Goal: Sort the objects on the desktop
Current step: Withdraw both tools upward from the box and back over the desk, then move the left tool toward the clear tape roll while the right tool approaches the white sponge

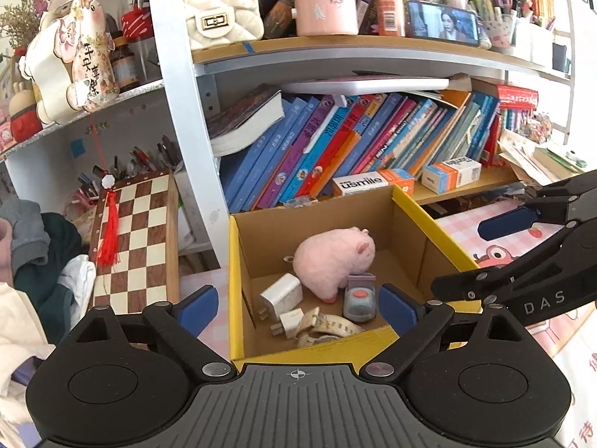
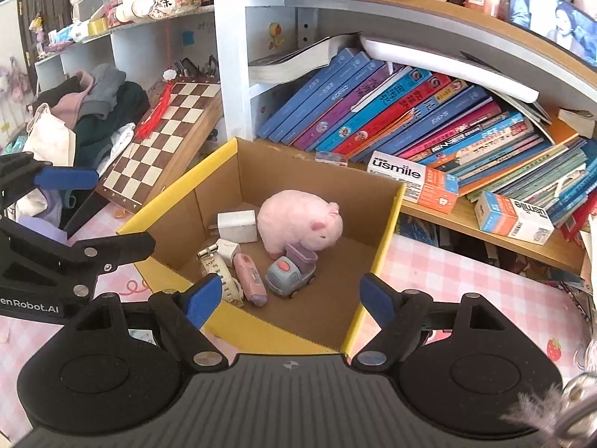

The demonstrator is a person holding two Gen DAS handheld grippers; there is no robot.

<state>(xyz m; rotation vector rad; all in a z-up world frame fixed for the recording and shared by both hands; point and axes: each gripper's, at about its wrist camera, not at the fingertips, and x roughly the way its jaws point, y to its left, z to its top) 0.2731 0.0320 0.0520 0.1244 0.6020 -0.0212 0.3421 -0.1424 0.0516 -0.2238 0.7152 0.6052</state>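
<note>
the cardboard box (image 1: pixel 418 231) with yellow-taped rims stands open on a pink checked tablecloth (image 2: pixel 466 280), pushed up against a low bookshelf (image 2: pixel 485 220), and it already holds the sorted things. a pink plush pig (image 1: pixel 330 257) lies near the middle of the box floor. in the right wrist view a white charger block (image 2: pixel 238 226) sits just at the pig's 9 o'clock, a smaller white plug (image 2: pixel 227 250) lies below it, a cream watch strap (image 2: pixel 220 280) curls at the box's 7 o'clock corner, a pink eraser-like stick (image 2: pixel 252 278) lies beside the strap, and a grey toy car (image 2: pixel 289 274) with an orange button rests touching the pig's underside at its 6 o'clock. the left gripper (image 1: pixel 298 308) hangs over the near rim with its blue pads spread wide and nothing between them. the right gripper (image 2: pixel 289 300) likewise stands wide apart and empty above the near rim. each gripper shows in the other's view, at 3 o'clock in the left view and at 9 o'clock in the right. a chessboard (image 1: pixel 134 246) leans against the shelf post at the box's 9 o'clock. two usmile cartons (image 2: pixel 410 179) lie on the shelf at the box's 2 o'clock, under a row of slanting books (image 1: pixel 335 142).
</note>
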